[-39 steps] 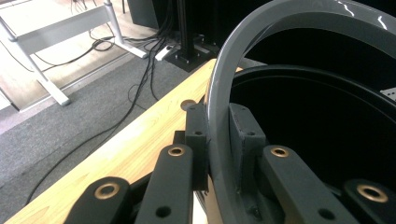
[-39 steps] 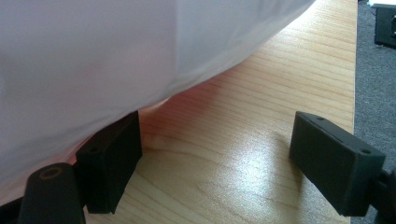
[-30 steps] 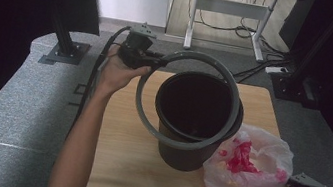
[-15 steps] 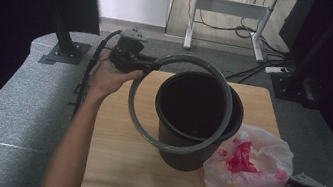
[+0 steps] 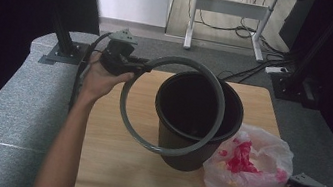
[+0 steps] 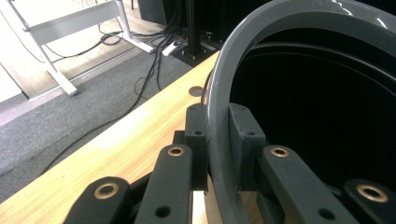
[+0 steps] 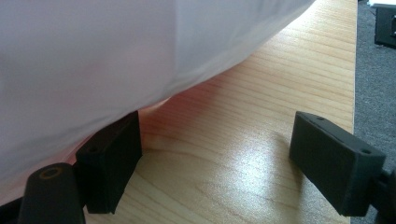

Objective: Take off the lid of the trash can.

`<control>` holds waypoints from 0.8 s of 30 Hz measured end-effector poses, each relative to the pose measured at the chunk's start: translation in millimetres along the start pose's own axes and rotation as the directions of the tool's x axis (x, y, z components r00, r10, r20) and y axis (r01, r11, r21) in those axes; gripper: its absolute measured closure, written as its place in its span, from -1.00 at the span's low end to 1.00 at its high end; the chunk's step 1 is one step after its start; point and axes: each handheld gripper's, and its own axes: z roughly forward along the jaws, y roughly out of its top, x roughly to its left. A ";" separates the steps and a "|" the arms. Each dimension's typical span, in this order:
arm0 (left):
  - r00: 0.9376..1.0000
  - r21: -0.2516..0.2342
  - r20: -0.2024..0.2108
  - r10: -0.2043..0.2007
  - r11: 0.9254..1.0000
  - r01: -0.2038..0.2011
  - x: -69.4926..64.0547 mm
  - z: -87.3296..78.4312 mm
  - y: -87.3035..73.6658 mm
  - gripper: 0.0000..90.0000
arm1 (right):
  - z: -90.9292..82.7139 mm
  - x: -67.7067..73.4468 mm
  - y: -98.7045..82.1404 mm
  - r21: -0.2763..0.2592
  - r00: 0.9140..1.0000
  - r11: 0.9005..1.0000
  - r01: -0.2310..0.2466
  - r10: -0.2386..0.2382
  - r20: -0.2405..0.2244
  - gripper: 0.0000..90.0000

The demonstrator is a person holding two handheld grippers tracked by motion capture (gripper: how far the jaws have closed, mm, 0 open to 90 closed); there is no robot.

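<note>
Since the earlier frames the grey ring (image 5: 172, 105) has swung further off the black bin (image 5: 198, 121), its held edge now left of the bin and its far edge leaning against the bin's front wall. The left gripper (image 5: 131, 63) clamps the ring's rim. The step looks like removing the ring; next it must clear the bin entirely. Right of the bin, the right gripper (image 7: 212, 158) stands open beside the white bag (image 5: 249, 162).
</note>
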 end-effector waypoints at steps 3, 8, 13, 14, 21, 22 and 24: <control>1.000 0.004 -0.004 -0.006 1.000 0.006 1.4 -2.2 -4.9 0.76 | 0.0 0.0 0.0 0.000 1.000 1.000 0.000 0.000 0.000 -0.63; 1.000 0.000 -0.011 -0.011 1.000 0.011 3.7 -7.1 -11.0 0.76 | 0.0 0.0 0.0 0.000 1.000 1.000 0.000 0.000 0.000 -0.62; 1.000 0.002 -0.006 -0.014 1.000 0.014 5.2 -8.4 -15.8 0.76 | 0.0 0.1 0.0 0.000 1.000 1.000 -0.001 0.001 0.001 -0.62; 1.000 0.004 -0.008 -0.014 1.000 0.015 5.9 -8.7 -16.7 0.76 | 0.0 0.1 0.0 0.000 1.000 1.000 -0.001 0.001 0.001 -0.62; 1.000 0.012 -0.016 -0.026 1.000 0.026 9.7 -12.4 -25.0 0.76 | 0.0 0.1 -0.1 0.000 1.000 1.000 -0.001 0.001 0.002 -0.62; 0.999 0.014 -0.017 -0.027 1.000 0.027 10.2 -13.0 -26.2 0.76 | 0.0 0.1 -0.1 0.000 1.000 1.000 -0.001 0.001 0.002 -0.63; 0.999 0.010 -0.019 -0.030 0.999 0.030 10.9 -14.7 -28.5 0.76 | 0.0 0.1 -0.1 0.000 1.000 1.000 -0.002 0.002 0.002 -0.62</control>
